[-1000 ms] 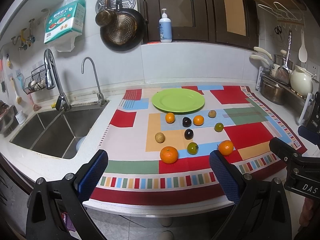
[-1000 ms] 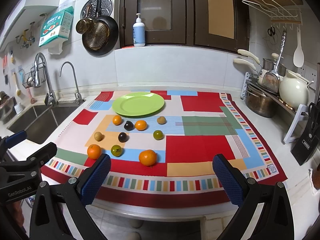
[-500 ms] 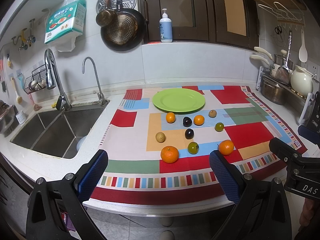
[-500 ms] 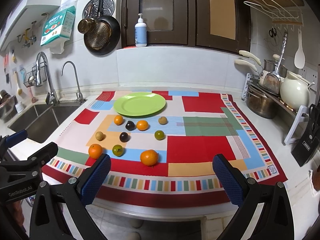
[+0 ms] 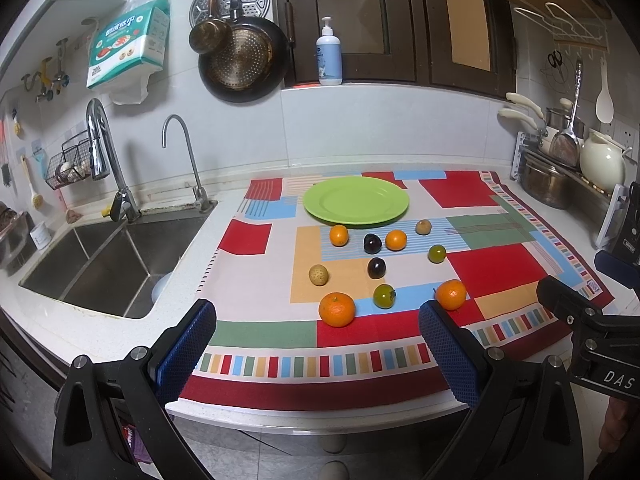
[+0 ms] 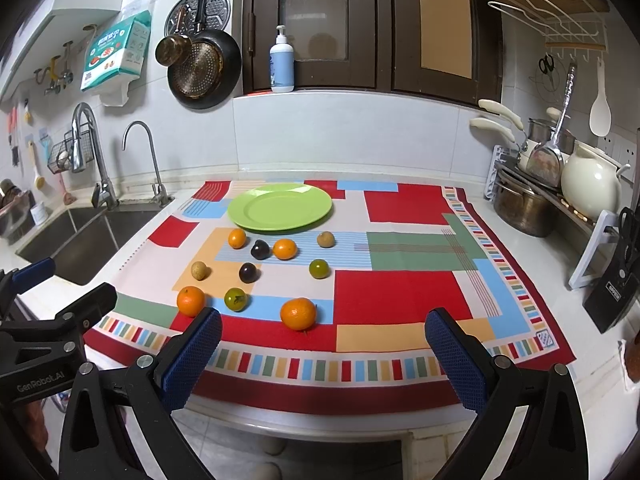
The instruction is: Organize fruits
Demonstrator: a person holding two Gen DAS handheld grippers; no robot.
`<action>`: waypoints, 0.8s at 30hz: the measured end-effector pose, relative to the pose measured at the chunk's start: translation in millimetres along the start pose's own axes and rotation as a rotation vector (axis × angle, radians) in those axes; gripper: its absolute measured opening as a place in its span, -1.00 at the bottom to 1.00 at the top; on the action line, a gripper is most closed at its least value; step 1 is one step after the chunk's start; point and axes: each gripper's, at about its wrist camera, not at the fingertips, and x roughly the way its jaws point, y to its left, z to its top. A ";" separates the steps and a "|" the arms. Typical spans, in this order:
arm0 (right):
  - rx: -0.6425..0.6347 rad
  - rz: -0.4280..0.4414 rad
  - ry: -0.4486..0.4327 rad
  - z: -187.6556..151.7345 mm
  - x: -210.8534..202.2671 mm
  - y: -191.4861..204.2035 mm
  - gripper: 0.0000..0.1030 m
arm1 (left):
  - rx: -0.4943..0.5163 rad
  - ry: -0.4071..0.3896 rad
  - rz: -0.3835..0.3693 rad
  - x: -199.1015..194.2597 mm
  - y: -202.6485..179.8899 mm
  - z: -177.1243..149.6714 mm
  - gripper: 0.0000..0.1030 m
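Observation:
An empty green plate (image 5: 356,201) (image 6: 280,208) sits at the back of a colourful patterned cloth (image 5: 472,196) (image 6: 404,204). In front of it lie several small fruits: oranges such as one (image 5: 337,309) (image 6: 191,300) near the front and another (image 5: 451,294) (image 6: 298,313), two dark plums (image 5: 376,267) (image 6: 248,272), green fruits (image 5: 384,296) (image 6: 235,299) and brownish ones (image 5: 318,275) (image 6: 199,270). My left gripper (image 5: 316,344) is open and empty over the cloth's front edge. My right gripper (image 6: 322,350) is open and empty, also at the front edge.
A steel sink (image 5: 104,256) with taps lies left of the cloth. Pots, a white kettle (image 6: 592,188) and a knife block (image 6: 612,296) stand along the right. The counter edge runs just below the cloth. Each gripper shows in the other's view.
Both grippers have edged slightly forward toward the cloth. Nothing on the cloth has moved.

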 end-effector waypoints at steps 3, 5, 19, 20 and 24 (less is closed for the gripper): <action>-0.001 0.002 0.000 0.6 0.2 -2.8 0.99 | 0.000 0.000 0.000 -0.1 0.0 0.1 1.00; -0.001 0.002 0.000 0.4 0.2 -2.2 0.99 | -0.001 0.000 0.000 0.0 -0.1 -0.1 1.00; -0.002 0.002 0.003 1.3 1.9 -2.0 0.99 | 0.002 0.004 -0.002 1.0 -1.7 -0.8 1.00; -0.002 0.002 0.003 1.5 2.3 -1.3 0.99 | 0.002 0.005 -0.002 1.5 -1.7 -1.3 1.00; -0.004 0.002 0.008 -2.3 2.9 -2.3 0.99 | 0.004 0.013 -0.005 6.4 -1.8 -2.6 1.00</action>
